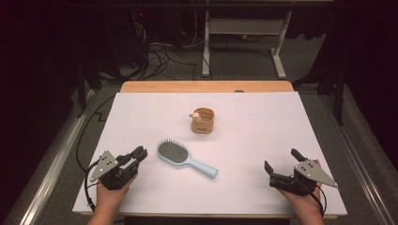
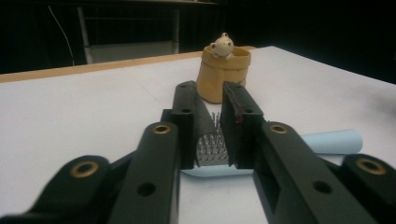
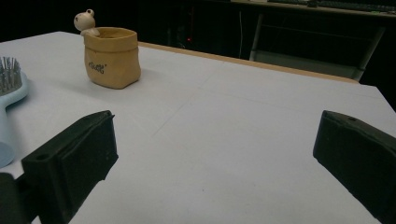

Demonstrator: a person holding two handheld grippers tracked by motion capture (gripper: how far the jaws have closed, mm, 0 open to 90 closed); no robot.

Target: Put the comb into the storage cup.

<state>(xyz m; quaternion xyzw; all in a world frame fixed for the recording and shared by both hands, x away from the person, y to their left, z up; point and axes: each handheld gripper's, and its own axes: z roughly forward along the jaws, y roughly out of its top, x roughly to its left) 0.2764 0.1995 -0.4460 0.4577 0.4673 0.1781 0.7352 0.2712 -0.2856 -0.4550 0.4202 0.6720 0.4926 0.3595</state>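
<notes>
A light blue hairbrush point(image 1: 174, 154) lies bristles up on the white table, handle point(image 2: 334, 141) pointing right and toward me. Behind it stands a small tan pot point(image 1: 202, 123) with a little bear figure point(image 1: 195, 115) on its rim. My left gripper point(image 1: 141, 152) rests just left of the brush head, jaws nearly together with only a slit and nothing held. In the left gripper view point(image 2: 210, 88) the bristles point(image 2: 212, 148) show through that slit, with the pot point(image 2: 224, 74) beyond. My right gripper point(image 1: 280, 159) sits open at the front right. Its view point(image 3: 217, 126) shows bare table between the jaws, the pot point(image 3: 112, 58) and the brush point(image 3: 9, 88) far left.
A white sheet point(image 1: 263, 122) covers the table, with a wooden strip point(image 1: 206, 86) along the far edge. Beyond it are a dark floor, cables point(image 1: 159, 58) and a white desk frame point(image 1: 244, 28). A hand holds each gripper at the near edge.
</notes>
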